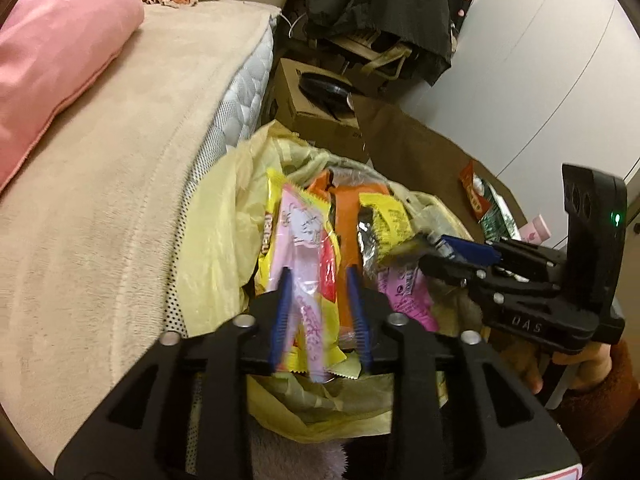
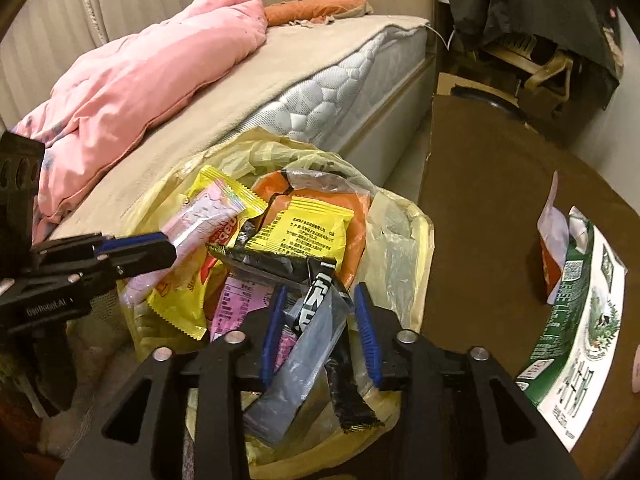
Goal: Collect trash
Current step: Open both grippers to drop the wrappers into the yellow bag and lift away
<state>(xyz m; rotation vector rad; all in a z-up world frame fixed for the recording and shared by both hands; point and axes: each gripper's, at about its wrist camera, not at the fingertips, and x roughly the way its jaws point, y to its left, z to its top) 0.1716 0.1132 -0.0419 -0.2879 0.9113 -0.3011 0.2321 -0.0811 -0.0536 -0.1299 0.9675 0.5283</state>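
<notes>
A yellow trash bag (image 2: 404,216), heaped with snack wrappers, is seen beside the bed (image 2: 320,76) and against a brown table (image 2: 492,200). A pink wrapper (image 1: 298,236) lies between the spread fingers of the left gripper (image 1: 320,280), though contact cannot be told; in the right wrist view that gripper (image 2: 164,246) is seen side-on at the wrapper's (image 2: 204,218) lower end. A grey-black wrapper (image 2: 308,332), shown clearly only in the right wrist view, hangs between the parted fingers of the right gripper (image 2: 320,300). A green carton (image 2: 576,320) on the table is shown fully there alone.
</notes>
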